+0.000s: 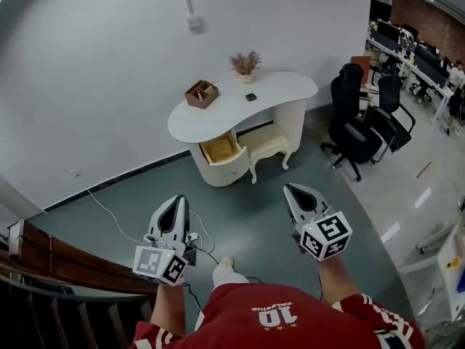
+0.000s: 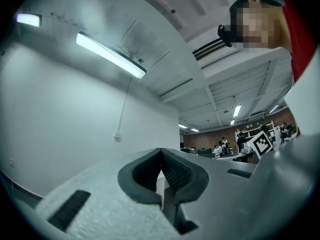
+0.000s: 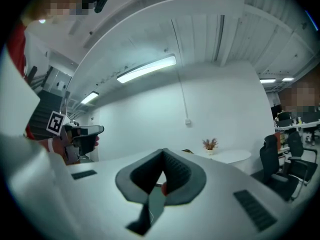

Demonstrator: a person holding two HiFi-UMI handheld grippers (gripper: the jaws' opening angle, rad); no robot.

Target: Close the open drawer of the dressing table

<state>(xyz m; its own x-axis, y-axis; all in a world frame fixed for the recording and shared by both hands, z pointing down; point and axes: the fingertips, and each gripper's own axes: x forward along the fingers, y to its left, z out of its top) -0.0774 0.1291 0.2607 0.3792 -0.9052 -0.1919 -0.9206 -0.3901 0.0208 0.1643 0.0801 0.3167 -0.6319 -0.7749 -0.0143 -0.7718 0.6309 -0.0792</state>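
Head view puts the dressing table point(image 1: 240, 115) well off in the upper middle of the frame, against the white wall point(image 1: 109, 64). Its open drawer point(image 1: 220, 150) juts out under the left end of the top, and a cushioned stool point(image 1: 265, 142) stands just right of it. The left gripper point(image 1: 174, 201) and right gripper point(image 1: 290, 189) are held out over the floor point(image 1: 254, 202) in the lower half of the frame. Each has its jaws brought together with nothing between them, as both gripper views show.

From where I stand, the first hazard is the white cable point(image 1: 109, 215) trailing from the wall towards the person's feet, which could catch a foot on the way over. At the table, closed tips make a narrow contact, so I reckon they could slide off the drawer front. A push near one corner might skew the drawer and jam it. A hard shove could rattle the wooden box point(image 1: 202, 93) and the dried flowers point(image 1: 245, 64) on top.

The tabletop is white, smooth and curved, and the floor is a plain grey-green. Black office chairs point(image 1: 356, 133) stand at the right, desks with people fill the upper right corner, and a wooden railing point(image 1: 43, 257) crosses the lower left
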